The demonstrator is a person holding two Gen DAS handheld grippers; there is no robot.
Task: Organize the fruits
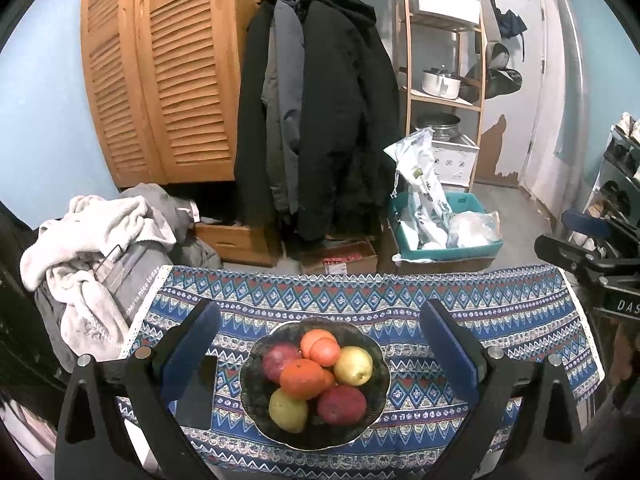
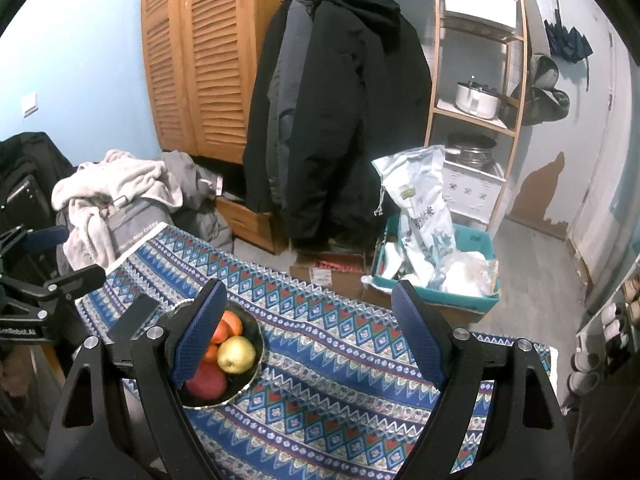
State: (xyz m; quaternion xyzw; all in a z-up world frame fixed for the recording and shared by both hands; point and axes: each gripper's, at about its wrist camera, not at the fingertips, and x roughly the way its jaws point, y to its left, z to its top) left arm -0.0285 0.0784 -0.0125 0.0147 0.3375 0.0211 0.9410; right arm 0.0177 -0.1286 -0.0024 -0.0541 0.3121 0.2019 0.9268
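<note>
On the patterned cloth of the worktop (image 1: pixel 480 300) sits a dark bowl (image 1: pixel 256 392) holding oranges (image 1: pixel 302 378), red apples (image 1: pixel 342 404) and yellow pears (image 1: pixel 354 366). "nice today" reads on grey fabric (image 1: pixel 132 280) at the cloth's left edge. Left gripper (image 1: pixel 320 344) tilts downward over the bowl, jaws wide apart, empty. Right gripper (image 2: pixel 308 328) angles down beside the bowl over bare cloth, jaws likewise spread wide, gripping nothing; its body shows the letters "DAS".

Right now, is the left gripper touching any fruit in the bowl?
Apart. The left wrist view shows the left gripper open, its blue pads flanking the bowl; patterned cloth shows between pads and fruit.
</note>
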